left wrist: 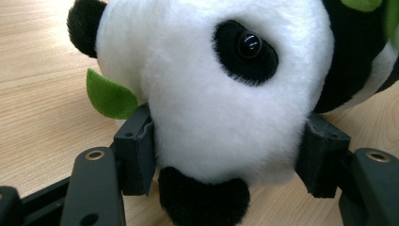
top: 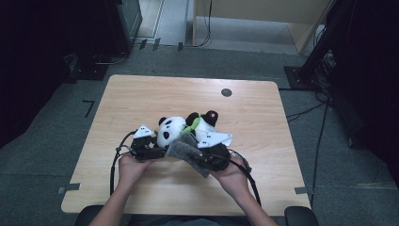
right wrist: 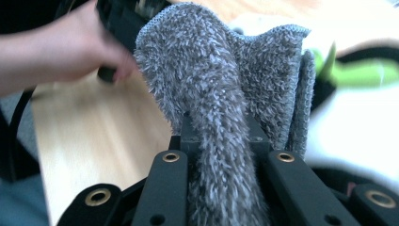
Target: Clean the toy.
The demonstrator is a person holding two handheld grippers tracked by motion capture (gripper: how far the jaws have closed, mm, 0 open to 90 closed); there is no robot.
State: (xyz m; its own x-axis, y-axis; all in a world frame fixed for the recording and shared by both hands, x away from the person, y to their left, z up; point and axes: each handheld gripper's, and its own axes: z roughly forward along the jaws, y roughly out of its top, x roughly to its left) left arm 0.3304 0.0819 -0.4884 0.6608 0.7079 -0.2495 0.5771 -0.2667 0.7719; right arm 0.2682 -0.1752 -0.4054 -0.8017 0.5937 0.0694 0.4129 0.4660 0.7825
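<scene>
Left gripper (left wrist: 226, 155) has its two jaws set wide, one on each side of the panda (left wrist: 211, 94), and both pads press into the white fur of the head. So I hold the panda by its head with this gripper. In the left gripper view I see one black eye, a black ear at the top left, and a green leaf (left wrist: 110, 96) just beside my left jaw. The panda lies on the table (left wrist: 42, 94).

My right gripper (right wrist: 221, 141) is closed tightly on a grey cloth (right wrist: 221, 84). The cloth is bunched between the jaws and rises above them in thick folds, and part of it hangs down toward me. Behind the cloth, in the right gripper view, the white and green of the panda is blurred, and at the left I see the other hand (right wrist: 61, 52) with its gripper.

From the high view, the panda (top: 171, 129) is near the middle of the table (top: 141, 94), a little toward my side. The left gripper (top: 157, 149) touches it from the left. The right gripper (top: 197, 155) is just beside it at the right, and the cloth (top: 186, 150) lies between the two grippers, against the lower side of the panda. I cannot tell if the cloth really touches the fur. A dark round spot (top: 226, 92) is on the far part of the table, well apart from everything.
</scene>
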